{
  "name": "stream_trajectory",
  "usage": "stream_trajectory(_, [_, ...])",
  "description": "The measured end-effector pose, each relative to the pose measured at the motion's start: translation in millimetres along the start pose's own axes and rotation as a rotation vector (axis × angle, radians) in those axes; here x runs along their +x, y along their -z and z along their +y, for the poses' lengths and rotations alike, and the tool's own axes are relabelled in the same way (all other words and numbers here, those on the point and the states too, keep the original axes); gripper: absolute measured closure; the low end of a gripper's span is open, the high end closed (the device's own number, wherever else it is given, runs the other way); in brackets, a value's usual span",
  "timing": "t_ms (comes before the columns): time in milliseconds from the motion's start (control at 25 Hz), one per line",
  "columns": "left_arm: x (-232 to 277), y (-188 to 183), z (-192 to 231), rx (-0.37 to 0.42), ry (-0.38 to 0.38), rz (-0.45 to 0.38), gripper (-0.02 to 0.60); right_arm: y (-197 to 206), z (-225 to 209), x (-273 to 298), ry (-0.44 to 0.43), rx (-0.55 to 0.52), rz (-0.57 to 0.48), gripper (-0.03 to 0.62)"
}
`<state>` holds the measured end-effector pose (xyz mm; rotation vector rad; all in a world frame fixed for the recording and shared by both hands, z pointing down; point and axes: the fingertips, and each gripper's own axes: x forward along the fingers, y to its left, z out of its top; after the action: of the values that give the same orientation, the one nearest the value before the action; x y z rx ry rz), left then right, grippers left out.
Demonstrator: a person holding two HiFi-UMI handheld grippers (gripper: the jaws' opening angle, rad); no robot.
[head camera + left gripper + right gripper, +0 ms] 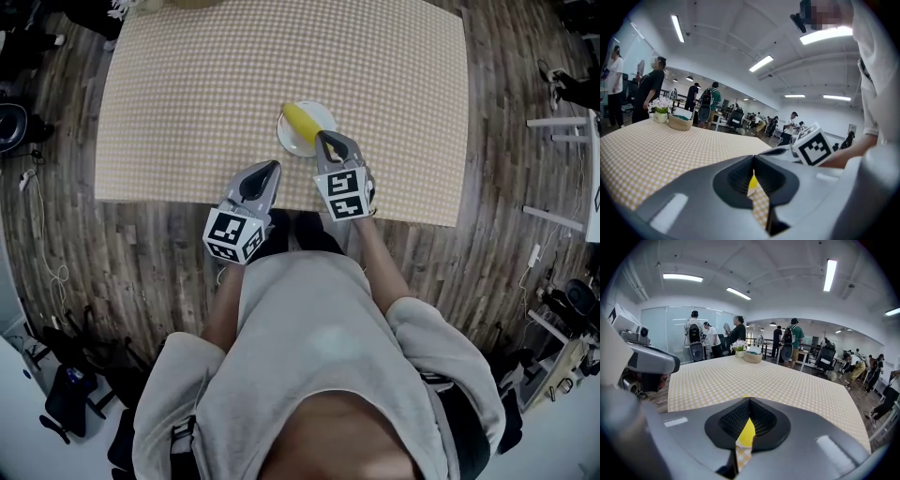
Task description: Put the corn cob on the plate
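A yellow corn cob (pixel 300 121) lies on a small white plate (pixel 292 143) near the front edge of the checked table (pixel 206 75). My right gripper (pixel 325 138) hovers just in front of the plate, its jaws shut with nothing between them. Through the slit behind its closed tips (pixel 749 400) a patch of the corn (pixel 747 433) shows. My left gripper (pixel 273 167) hangs to the left over the table's front edge, also shut and empty. In its own view the tips (pixel 753 157) meet, and the right gripper's marker cube (pixel 813 144) sits to the right.
A basket (pixel 753 356) and a small flower pot (pixel 739 349) stand at the table's far end. Several people, desks and office chairs fill the room beyond. Cables and bags lie on the wooden floor (pixel 56 244) to the left.
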<state>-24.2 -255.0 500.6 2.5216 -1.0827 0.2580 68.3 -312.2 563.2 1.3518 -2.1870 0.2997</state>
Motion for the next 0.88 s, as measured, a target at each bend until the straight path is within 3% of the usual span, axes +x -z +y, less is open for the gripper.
stream_trajectory(280, [11.6, -47.4, -30.1, 0.114, 0.037, -0.064, 0.574, -44.1, -16.0, -42.5, 0.033, 0.014, -0.144, 0.594])
stream_trajectory(520, [18.7, -79.4, -57.9, 0.197, 0.051, -0.107, 0.574, -82.4, -21.8, -84.5, 0.007, 0.011, -0.329, 0.594])
stream_trajectory(880, [14.8, -87.6, -89.5, 0.240, 0.054, -0.131, 0.574, -91.5, -21.3, -126.7, 0.011, 0.014, -0.431, 0.594])
